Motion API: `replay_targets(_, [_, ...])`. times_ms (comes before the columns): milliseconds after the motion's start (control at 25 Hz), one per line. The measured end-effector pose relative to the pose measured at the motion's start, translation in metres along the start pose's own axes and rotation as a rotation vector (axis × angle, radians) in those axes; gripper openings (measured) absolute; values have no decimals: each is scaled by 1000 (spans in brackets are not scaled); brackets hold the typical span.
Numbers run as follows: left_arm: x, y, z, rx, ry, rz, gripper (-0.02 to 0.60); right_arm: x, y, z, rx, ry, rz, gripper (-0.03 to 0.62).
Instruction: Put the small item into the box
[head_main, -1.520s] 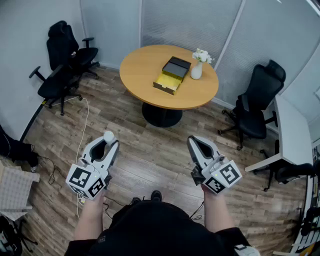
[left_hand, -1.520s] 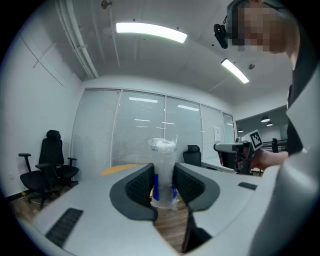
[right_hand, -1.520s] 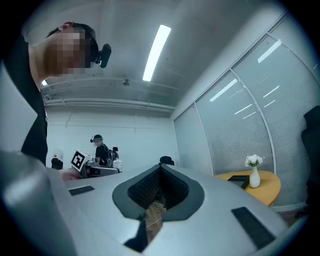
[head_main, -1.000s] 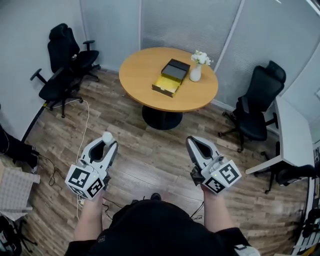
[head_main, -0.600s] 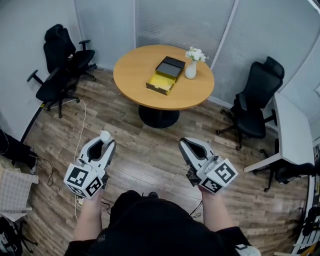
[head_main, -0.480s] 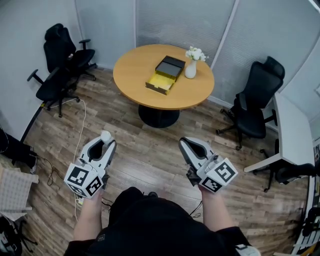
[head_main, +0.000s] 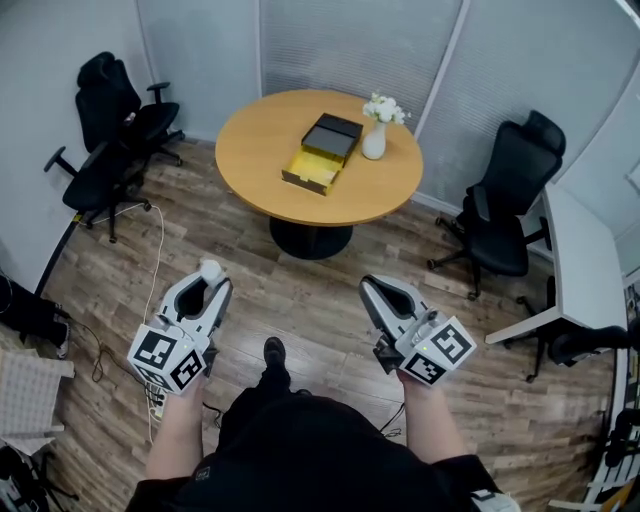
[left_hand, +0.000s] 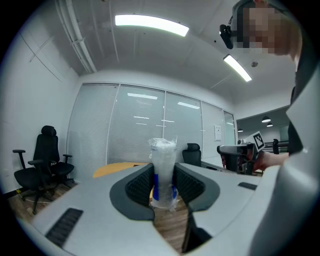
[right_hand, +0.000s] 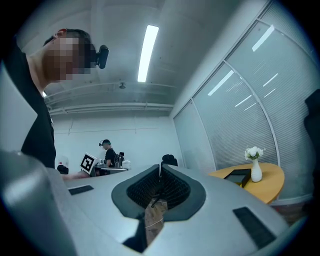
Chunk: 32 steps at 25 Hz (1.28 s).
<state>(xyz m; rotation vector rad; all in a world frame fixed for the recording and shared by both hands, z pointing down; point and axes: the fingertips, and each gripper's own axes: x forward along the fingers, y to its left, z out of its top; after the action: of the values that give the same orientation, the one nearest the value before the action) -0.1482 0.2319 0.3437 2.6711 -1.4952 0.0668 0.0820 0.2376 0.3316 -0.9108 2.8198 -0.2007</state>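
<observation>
Small item, a pale piece with a blue band inside crinkly clear film, looks light, slightly soft and slippery, so a hold across its middle suits it. The left hand-held gripper clamps it there, upright between its pads. Beside it the right hand-held gripper has its jaws closed on nothing, and well ahead of both the open box sits on the round tabletop.

Round table – smooth wood; small item – crinkly clear plastic; floor matt planks.
</observation>
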Motion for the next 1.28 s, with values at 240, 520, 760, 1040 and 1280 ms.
replay_targets(240, [33, 26, 1, -14, 2, -17, 132, 27, -36, -2, 12, 3, -34, 38])
replay_targets(520, [77, 86, -3, -36, 12, -16, 132, 91, -74, -13, 34, 33, -31, 38])
replay_targets(760, [113, 138, 1, -57, -10, -33, 132, 145, -100, -9, 10, 59, -37, 38])
replay_targets(1040, [151, 180, 15, -72, -41, -87, 132, 193, -122, 10, -32, 69, -68, 38])
replay_targets(1280, [175, 199, 20, -64, -39, -122, 132, 218, -136, 3, -6, 79, -83, 38])
